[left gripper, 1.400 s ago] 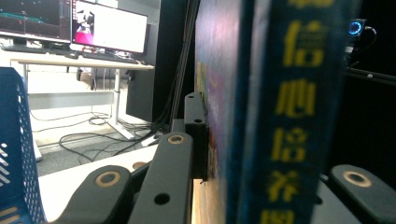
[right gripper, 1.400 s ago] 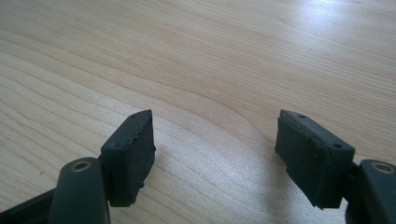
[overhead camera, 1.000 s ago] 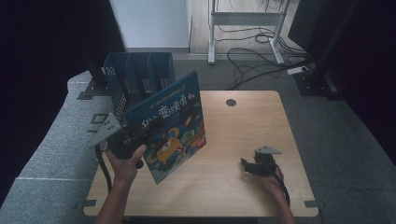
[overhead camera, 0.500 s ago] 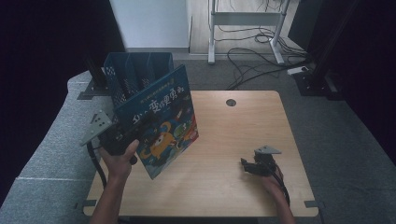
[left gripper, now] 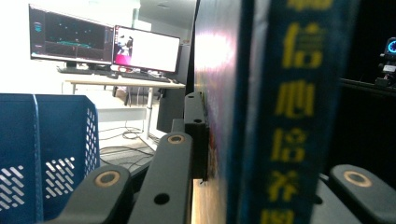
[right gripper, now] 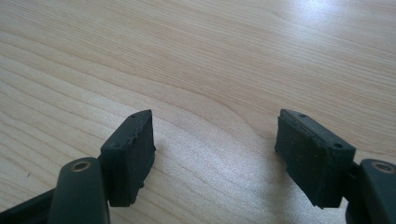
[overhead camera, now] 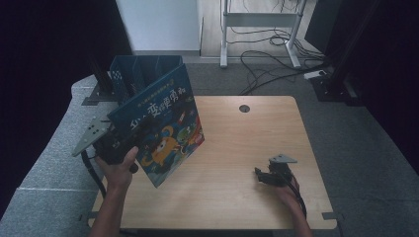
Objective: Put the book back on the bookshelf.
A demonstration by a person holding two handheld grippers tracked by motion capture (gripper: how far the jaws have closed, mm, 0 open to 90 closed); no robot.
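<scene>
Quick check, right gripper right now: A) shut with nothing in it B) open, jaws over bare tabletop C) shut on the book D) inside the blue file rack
B: the right gripper has its jaws spread wide with bare wooden table between them; the book is in the left gripper.

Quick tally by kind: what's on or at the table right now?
Books: 1
File racks: 1
Grippers: 2, left and right
Total: 4
</scene>
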